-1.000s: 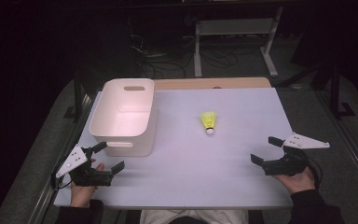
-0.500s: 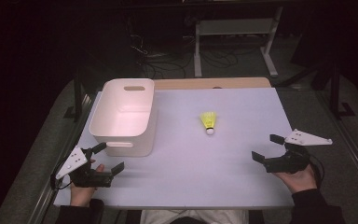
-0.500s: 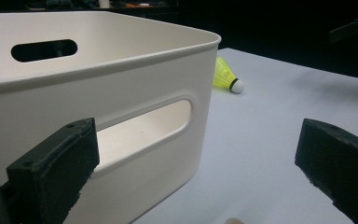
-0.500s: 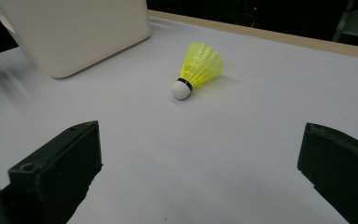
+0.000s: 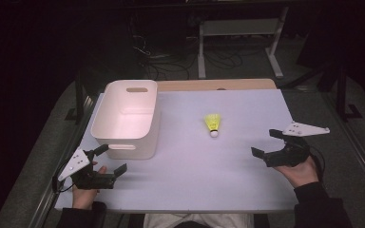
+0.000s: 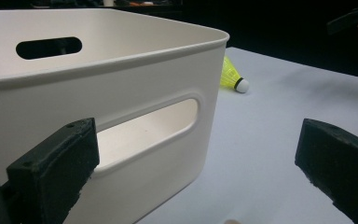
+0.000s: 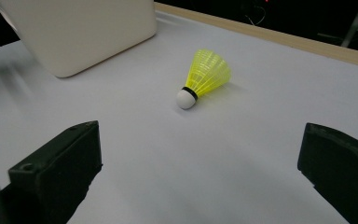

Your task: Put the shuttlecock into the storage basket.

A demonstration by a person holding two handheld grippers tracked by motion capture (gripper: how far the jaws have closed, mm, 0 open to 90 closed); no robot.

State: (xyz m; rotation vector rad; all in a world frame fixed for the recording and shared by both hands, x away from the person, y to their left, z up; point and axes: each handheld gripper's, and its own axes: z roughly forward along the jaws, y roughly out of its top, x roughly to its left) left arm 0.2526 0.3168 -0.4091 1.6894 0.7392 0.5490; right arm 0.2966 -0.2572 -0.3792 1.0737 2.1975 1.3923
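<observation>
shuttlecock (image 7: 204, 78) mid-counter: featherlight, skirt crushable, rolls; pinch at cork. right tongs (image 5: 274, 144) released, aimed at it; left tongs (image 5: 108, 159) released by bin (image 5: 123, 118).

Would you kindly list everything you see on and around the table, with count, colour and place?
Shuttlecock: one, yellow skirt with a white tip, lying on its side right of the table's middle.
Bin: one, white, with handle slots, standing on the left half of the table; nothing shows inside.
Table: one, pale top with a wooden strip along the far edge.
Metal frame: one, grey, on the dark floor beyond the table.
Cables: several, dark, on the floor behind the table.
Left gripper: one, black, fingers open, by the bin's near wall.
Right gripper: one, black, fingers open, aimed toward the shuttlecock.
</observation>
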